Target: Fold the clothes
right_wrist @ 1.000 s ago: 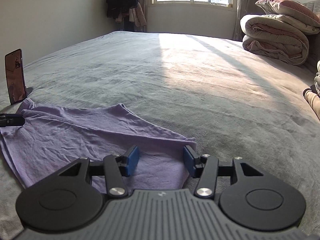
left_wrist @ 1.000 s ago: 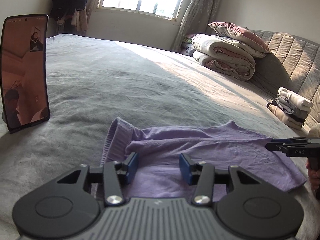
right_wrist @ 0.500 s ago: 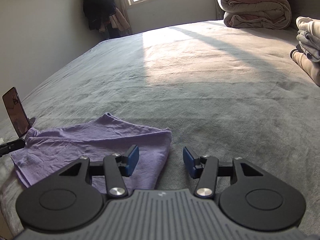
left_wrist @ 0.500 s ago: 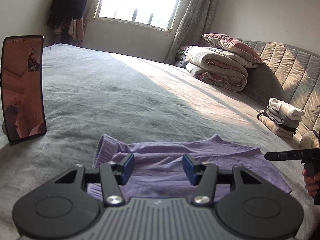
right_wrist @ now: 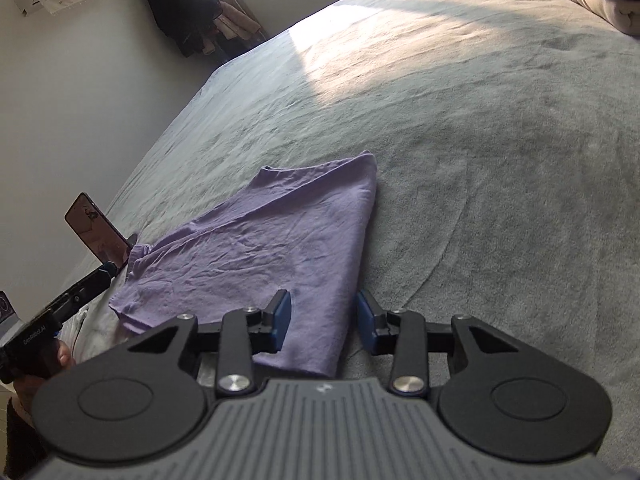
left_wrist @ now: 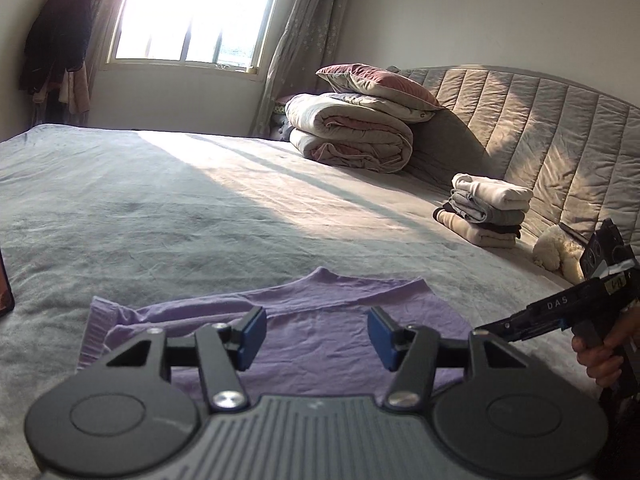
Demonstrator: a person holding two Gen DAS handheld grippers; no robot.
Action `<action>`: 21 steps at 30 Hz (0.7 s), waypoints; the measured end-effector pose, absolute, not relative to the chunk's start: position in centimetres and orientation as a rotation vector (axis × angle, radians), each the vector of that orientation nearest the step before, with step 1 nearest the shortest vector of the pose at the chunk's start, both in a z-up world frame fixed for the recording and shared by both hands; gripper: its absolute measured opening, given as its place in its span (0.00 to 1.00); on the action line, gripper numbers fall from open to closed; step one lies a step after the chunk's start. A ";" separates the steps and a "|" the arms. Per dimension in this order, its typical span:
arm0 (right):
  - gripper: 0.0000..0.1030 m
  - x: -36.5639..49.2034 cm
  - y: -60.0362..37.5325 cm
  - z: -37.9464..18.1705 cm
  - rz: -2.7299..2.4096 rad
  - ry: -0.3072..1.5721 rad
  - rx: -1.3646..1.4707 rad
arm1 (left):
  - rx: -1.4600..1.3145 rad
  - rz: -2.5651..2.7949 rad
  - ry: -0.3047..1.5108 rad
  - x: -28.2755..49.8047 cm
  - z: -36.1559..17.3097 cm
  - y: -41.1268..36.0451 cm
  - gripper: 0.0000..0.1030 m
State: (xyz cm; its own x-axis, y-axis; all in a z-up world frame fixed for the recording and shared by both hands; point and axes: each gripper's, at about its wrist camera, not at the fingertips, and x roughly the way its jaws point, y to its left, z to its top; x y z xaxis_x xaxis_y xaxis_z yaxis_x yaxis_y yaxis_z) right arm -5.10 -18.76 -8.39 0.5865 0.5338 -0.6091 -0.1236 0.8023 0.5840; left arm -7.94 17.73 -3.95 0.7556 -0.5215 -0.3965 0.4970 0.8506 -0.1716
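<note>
Jaws empty, left parted, right closing, above folded purple garment [right_wrist: 256, 248], long axis seemingly gripper to gripper.

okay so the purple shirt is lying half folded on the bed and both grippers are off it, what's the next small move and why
Probably bring the right gripper, whose jaws are closing with nothing gripped, down onto the near right edge of the purple shirt and pinch it. The shirt lies loose and wrinkled on the bed, and the left gripper is open above it, so neither holds cloth for another fold.
</note>
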 end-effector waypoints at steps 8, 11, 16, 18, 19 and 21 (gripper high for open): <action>0.29 -5.8 -20.2 -9.0 0.414 0.911 0.650 | 0.099 -0.719 0.468 -9.1 -4.7 10.4 0.56; 0.18 -5.7 -20.6 -9.2 0.414 0.926 0.669 | 0.159 -0.761 0.471 -9.6 -5.2 8.1 0.56; 0.07 -5.9 -21.2 -9.1 0.440 0.944 0.690 | 0.265 -0.818 0.471 -10.5 -6.0 4.4 0.56; 0.07 -5.9 -21.4 -9.0 0.454 0.947 0.702 | 0.309 -0.825 0.458 -10.9 -6.3 3.1 0.56; 0.07 -5.9 -21.5 -8.9 0.462 0.948 0.711 | 0.326 -0.826 0.451 -11.1 -6.4 2.5 0.56; 0.06 -5.8 -21.7 -8.7 0.473 0.950 0.730 | 0.358 -0.821 0.436 -11.4 -6.7 1.4 0.56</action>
State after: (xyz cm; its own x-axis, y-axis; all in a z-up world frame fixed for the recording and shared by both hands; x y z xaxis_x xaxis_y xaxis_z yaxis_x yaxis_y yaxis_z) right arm -5.79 -21.69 -8.74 0.5102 0.6542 -0.5583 -0.0515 0.6713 0.7394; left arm -11.37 1.37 -6.74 0.6027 -0.6198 -0.5025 0.7635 0.6311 0.1373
